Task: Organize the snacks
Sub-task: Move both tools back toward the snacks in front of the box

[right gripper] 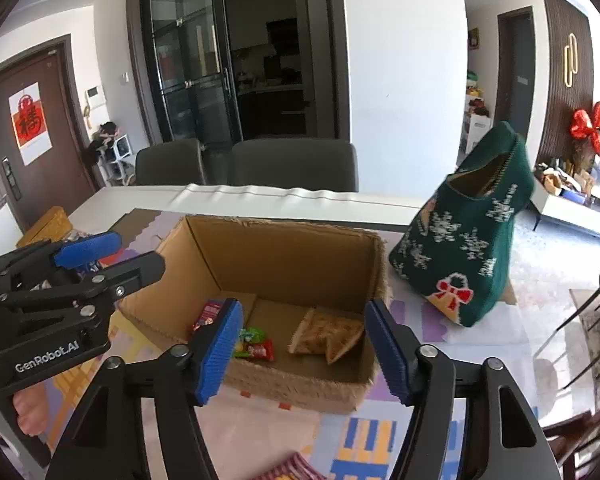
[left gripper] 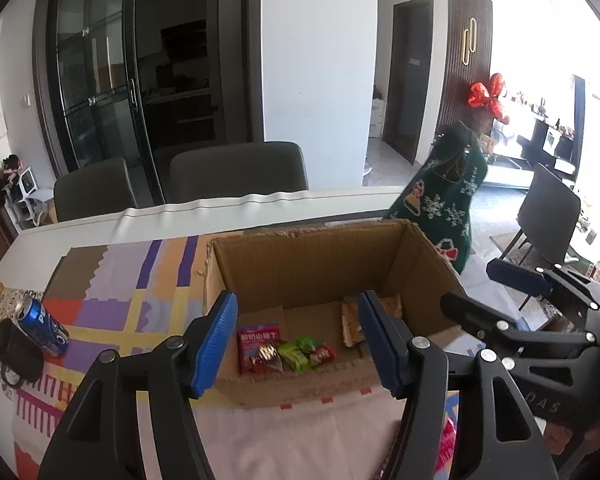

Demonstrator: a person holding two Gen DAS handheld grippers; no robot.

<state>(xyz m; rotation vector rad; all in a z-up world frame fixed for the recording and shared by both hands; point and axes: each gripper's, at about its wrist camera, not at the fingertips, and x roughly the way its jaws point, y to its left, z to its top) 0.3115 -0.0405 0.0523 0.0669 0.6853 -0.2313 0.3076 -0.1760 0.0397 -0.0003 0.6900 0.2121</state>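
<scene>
Several snacks already lie on the floor of the open cardboard box (left gripper: 312, 264): a red packet (left gripper: 259, 347), a green packet (left gripper: 298, 354), a small red wrapper (left gripper: 323, 354) and a tan packet (right gripper: 326, 332) toward the box's right side. We judge the sorting to be partway done, since most of the box floor is bare. Our left gripper (left gripper: 296, 344) hangs over the near rim with its blue pads apart and nothing between them, and our right gripper (right gripper: 304, 350) hangs beside it in the same way, jaws apart and empty. So we carry nothing at this moment, and we reckon the next snack has yet to be fetched. A striped pink wrapper (right gripper: 296, 466) shows at the bottom edge on the patterned tablecloth (left gripper: 140, 292), and may be one still to go in. The green knitted bag (right gripper: 466, 240) stands just right of the box; we cannot see into it. A blue can (left gripper: 44, 326) and a dark mug (left gripper: 16, 350) sit well to the left.
</scene>
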